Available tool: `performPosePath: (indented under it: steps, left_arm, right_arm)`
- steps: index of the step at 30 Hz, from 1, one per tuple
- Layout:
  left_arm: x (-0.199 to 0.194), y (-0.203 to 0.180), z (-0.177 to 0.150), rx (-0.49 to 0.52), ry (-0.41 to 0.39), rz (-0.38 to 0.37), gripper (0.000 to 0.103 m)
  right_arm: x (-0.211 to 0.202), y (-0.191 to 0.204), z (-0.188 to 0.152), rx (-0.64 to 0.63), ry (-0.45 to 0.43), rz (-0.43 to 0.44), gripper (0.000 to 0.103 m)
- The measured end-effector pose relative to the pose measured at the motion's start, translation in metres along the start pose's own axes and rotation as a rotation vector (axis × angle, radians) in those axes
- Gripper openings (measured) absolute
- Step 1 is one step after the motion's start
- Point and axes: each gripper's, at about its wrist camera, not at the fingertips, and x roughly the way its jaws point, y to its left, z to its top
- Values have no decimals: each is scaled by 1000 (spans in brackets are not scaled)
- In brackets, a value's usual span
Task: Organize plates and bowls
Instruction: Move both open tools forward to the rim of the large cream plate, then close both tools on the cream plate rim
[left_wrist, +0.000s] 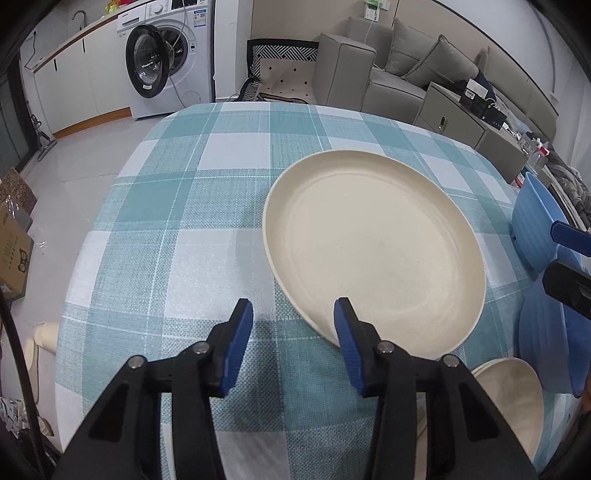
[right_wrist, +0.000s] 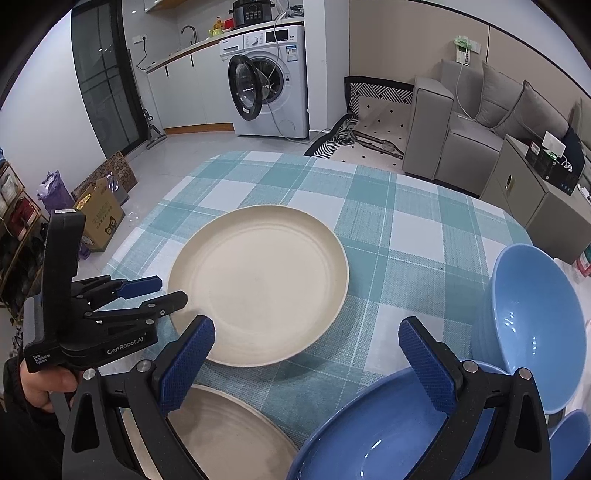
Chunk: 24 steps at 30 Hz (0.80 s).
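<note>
A large cream plate (left_wrist: 373, 251) (right_wrist: 258, 284) lies flat on the checked tablecloth (left_wrist: 207, 206). My left gripper (left_wrist: 293, 325) (right_wrist: 171, 290) sits low at the plate's near-left rim. Its jaws are partly apart, with the right fingertip (left_wrist: 345, 321) over the rim and the left one over cloth; neither pad presses on the plate. My right gripper (right_wrist: 308, 343) stands wide open above the cloth just in front of the plate, holding nothing. A second cream plate (right_wrist: 221, 424) (left_wrist: 509, 398) lies under its left finger. Blue bowls (right_wrist: 535, 332) (right_wrist: 369, 424) sit to the right.
A hand (right_wrist: 40, 384) holds the left gripper at the table's left edge. The table drops off to the floor on the left, where cardboard boxes (right_wrist: 99, 218) stand. A washing machine (right_wrist: 273, 81) and a grey sofa (right_wrist: 480, 122) are beyond the far edge.
</note>
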Motion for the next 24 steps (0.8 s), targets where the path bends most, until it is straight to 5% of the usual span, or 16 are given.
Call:
performPosePath:
  steps: [15, 24]
  left_arm:
    - [-10, 26, -16, -14, 6, 44, 44]
    - [-6, 29, -21, -7, 16, 39, 36]
  right_arm:
    - [7, 20, -2, -34, 13, 34, 101]
    - [20, 23, 0, -25, 48, 44, 84]
